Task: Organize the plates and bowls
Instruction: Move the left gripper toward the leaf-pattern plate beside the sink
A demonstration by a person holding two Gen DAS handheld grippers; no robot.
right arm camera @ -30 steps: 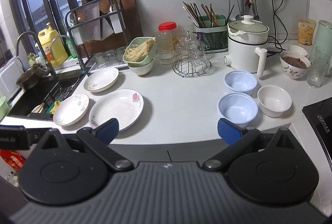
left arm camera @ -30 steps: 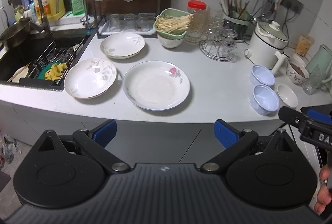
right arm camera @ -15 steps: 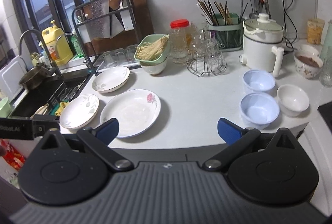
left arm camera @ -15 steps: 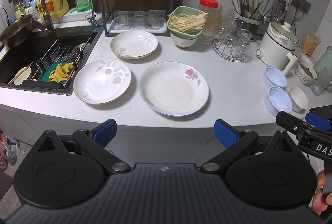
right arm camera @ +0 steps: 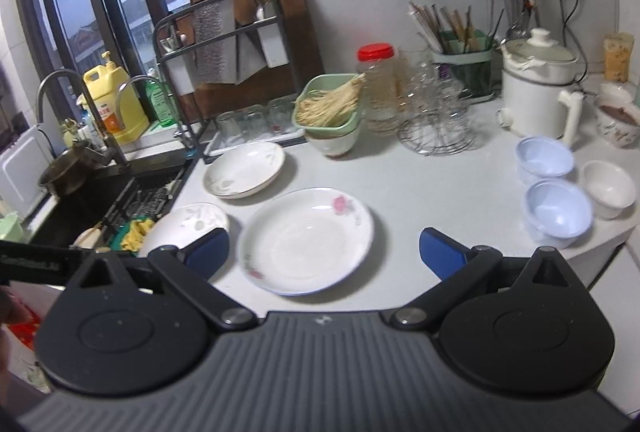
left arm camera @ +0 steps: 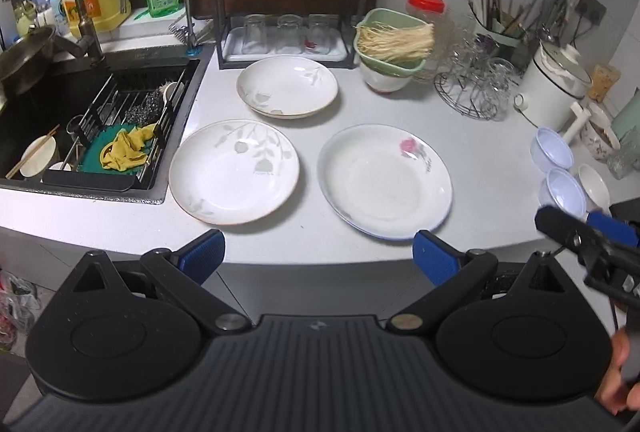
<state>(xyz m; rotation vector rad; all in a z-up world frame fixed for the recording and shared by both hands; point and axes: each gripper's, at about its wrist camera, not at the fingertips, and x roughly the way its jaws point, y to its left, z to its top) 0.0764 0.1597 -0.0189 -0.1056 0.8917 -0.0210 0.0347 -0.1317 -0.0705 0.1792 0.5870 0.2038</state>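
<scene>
I hold the left gripper (left arm camera: 318,252) and right gripper (right arm camera: 324,250) released, empty, before the counter's (left arm camera: 480,152) front edge by the rose plate (left arm camera: 384,180).

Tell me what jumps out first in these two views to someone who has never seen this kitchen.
Three white plates lie apart on the grey counter: the rose plate in front, a leaf plate beside the sink, another behind by the rack. At the counter's right end two blue bowls sit with a white bowl. Both grippers, left and right, hover open at the counter's near edge, holding nothing.
</scene>
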